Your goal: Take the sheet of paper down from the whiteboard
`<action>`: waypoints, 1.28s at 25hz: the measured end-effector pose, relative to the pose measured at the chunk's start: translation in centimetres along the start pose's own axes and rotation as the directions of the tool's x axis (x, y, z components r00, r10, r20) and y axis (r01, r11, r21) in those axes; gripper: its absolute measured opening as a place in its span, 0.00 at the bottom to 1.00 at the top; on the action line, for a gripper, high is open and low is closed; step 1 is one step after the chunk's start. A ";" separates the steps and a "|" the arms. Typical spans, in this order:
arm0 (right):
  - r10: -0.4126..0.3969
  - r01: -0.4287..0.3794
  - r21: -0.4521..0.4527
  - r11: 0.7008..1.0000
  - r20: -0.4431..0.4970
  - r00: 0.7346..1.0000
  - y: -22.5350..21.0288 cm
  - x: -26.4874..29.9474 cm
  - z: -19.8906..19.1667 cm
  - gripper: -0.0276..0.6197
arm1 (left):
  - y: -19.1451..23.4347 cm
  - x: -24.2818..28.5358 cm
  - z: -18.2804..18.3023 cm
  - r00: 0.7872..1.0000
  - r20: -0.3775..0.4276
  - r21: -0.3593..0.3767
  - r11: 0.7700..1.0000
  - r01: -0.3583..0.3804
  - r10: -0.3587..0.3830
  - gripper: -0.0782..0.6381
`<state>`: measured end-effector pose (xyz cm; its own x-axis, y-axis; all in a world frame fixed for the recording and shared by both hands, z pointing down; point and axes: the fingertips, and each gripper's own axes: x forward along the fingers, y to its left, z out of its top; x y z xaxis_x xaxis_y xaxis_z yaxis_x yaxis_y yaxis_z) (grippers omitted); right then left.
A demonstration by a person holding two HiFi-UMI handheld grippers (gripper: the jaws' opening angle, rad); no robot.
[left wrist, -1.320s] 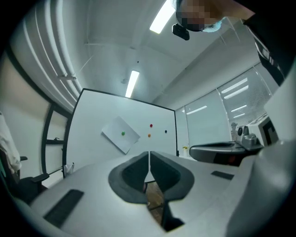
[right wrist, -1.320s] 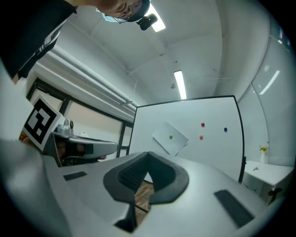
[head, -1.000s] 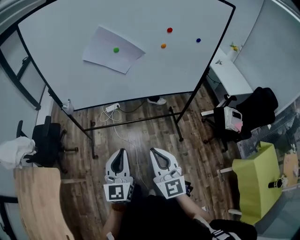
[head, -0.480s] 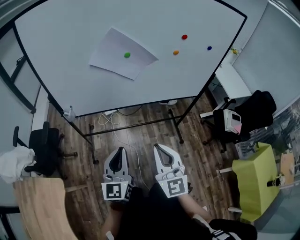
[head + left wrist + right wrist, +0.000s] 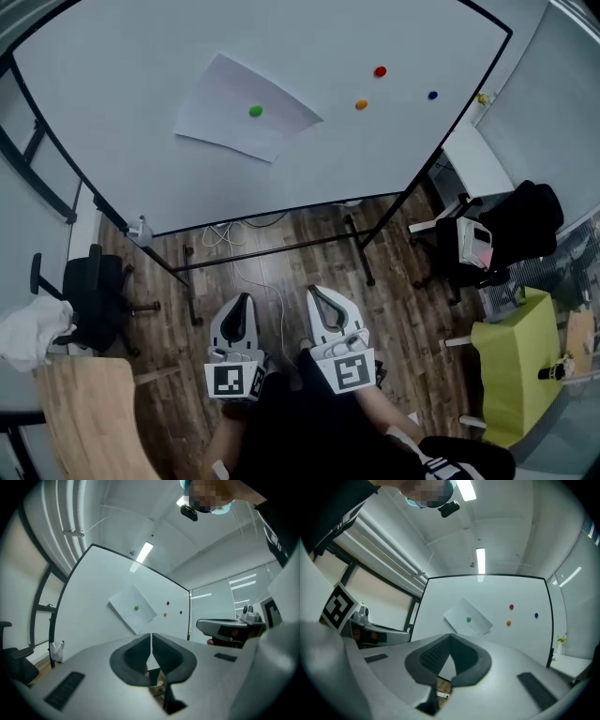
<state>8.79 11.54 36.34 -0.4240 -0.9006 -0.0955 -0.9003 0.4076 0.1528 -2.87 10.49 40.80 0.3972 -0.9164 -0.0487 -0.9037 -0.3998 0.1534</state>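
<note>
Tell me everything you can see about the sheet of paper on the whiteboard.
The sheet of paper is plain white, rectangular and blank as far as shows. It lies flat against the whiteboard, turned askew to the board's frame. One green magnet near its middle pins it; nothing else touches it. The red magnet, orange magnet and blue magnet sit apart to its right.

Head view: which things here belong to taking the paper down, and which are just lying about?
For the job: paper, green magnet pinning it, whiteboard, left gripper and right gripper, both shut and empty.

Lying about: red magnet, orange magnet, blue magnet, black chair, floor cables.
</note>
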 end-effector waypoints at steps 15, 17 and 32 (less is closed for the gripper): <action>0.127 -0.131 0.092 0.987 0.054 0.991 -8.5 4.6 -2.6 0.04 | -4.4 7.3 -0.7 0.998 -0.025 0.094 0.994 -0.053 0.055 0.14; 0.144 -0.149 0.103 0.984 0.053 0.988 -9.0 5.2 -3.3 0.04 | -4.5 7.6 -0.9 0.997 -0.026 0.094 0.993 -0.068 0.070 0.14; 0.151 -0.153 0.029 0.988 0.051 0.987 -7.8 14.5 -2.5 0.04 | 4.7 13.4 0.1 0.995 0.032 0.020 0.996 -0.091 0.090 0.14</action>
<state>9.91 -5.06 36.28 -0.5599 -0.8196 -0.1215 -0.8273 0.5448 0.1370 -1.79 -3.64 40.78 0.3086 -0.9489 -0.0663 -0.9391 -0.3150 0.1373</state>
